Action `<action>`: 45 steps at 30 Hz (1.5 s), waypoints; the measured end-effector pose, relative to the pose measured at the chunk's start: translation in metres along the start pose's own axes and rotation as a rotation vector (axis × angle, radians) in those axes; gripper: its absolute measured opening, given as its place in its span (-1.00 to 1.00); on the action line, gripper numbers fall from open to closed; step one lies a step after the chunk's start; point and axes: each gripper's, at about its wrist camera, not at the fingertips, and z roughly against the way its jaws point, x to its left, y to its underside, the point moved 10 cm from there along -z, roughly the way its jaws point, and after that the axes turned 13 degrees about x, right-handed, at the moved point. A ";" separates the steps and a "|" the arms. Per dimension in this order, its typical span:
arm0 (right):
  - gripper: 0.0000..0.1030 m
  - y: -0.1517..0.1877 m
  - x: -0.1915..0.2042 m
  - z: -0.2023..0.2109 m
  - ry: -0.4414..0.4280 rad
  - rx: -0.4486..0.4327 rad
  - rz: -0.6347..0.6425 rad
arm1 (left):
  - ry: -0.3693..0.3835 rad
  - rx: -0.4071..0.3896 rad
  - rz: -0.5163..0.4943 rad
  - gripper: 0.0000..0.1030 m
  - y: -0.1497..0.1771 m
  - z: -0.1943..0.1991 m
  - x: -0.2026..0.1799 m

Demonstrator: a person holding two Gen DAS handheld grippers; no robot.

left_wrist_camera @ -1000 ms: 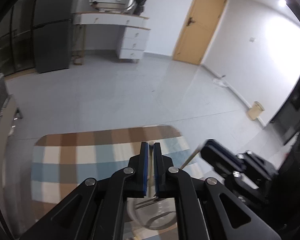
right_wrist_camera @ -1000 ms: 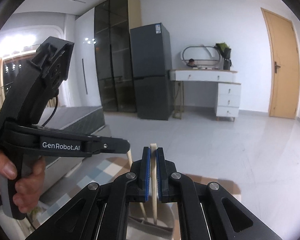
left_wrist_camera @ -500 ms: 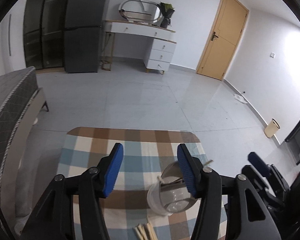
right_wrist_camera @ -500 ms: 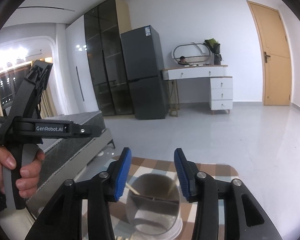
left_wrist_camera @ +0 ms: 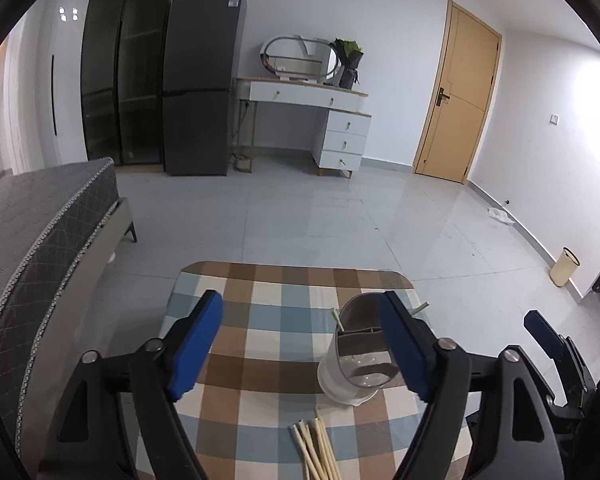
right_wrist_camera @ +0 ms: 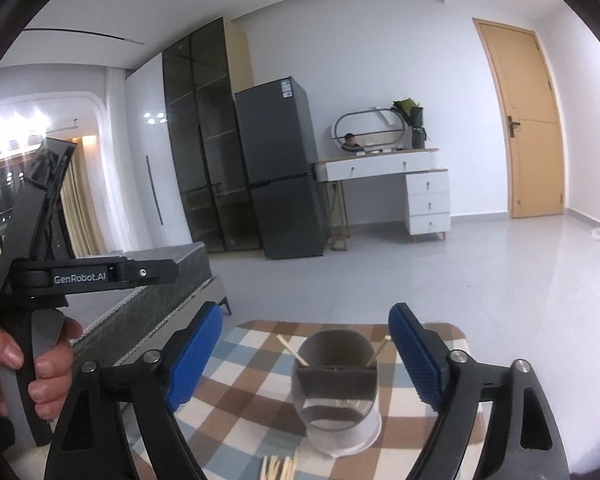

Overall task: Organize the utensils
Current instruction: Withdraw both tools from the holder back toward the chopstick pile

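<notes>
Holder [left_wrist_camera: 354, 356] stands near the table's [left_wrist_camera: 260, 280] far-right edge; both grippers [left_wrist_camera: 300, 344] [right_wrist_camera: 306, 354] opening, empty.

Left claw [left_wrist_camera: 302, 340]: jaws opening, blue pads spread wide, nothing between them
Desk [left_wrist_camera: 256, 344]: covered in a brown, blue and cream check cloth
Utensil holder [left_wrist_camera: 354, 360]: grey cylinder on a white base, upright, partly behind the right pad
Chopsticks in holder [left_wrist_camera: 337, 320]: two, leaning out over opposite rims
Loose chopsticks [left_wrist_camera: 316, 456]: bundle lying near the desk's front edge
Right claw [left_wrist_camera: 548, 336]: blue-tipped, at the right edge
</notes>
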 end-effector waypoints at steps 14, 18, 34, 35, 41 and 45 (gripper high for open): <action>0.88 0.030 0.020 0.008 0.018 0.022 -0.002 | -0.065 -0.017 0.013 0.66 0.035 -0.013 0.022; 0.88 0.046 0.024 0.007 0.026 0.045 0.003 | -0.069 0.002 0.035 0.68 0.047 -0.027 0.031; 0.95 0.092 0.021 -0.031 0.073 0.199 0.008 | -0.061 0.135 0.094 0.68 0.105 -0.080 0.060; 0.95 0.094 0.020 -0.035 0.083 0.207 0.009 | -0.055 0.140 0.095 0.68 0.107 -0.083 0.060; 0.95 0.113 0.019 -0.067 0.107 0.304 0.022 | -0.053 0.189 0.095 0.68 0.119 -0.110 0.071; 0.95 0.132 0.018 -0.091 0.115 0.371 0.050 | -0.063 0.215 0.111 0.68 0.120 -0.123 0.080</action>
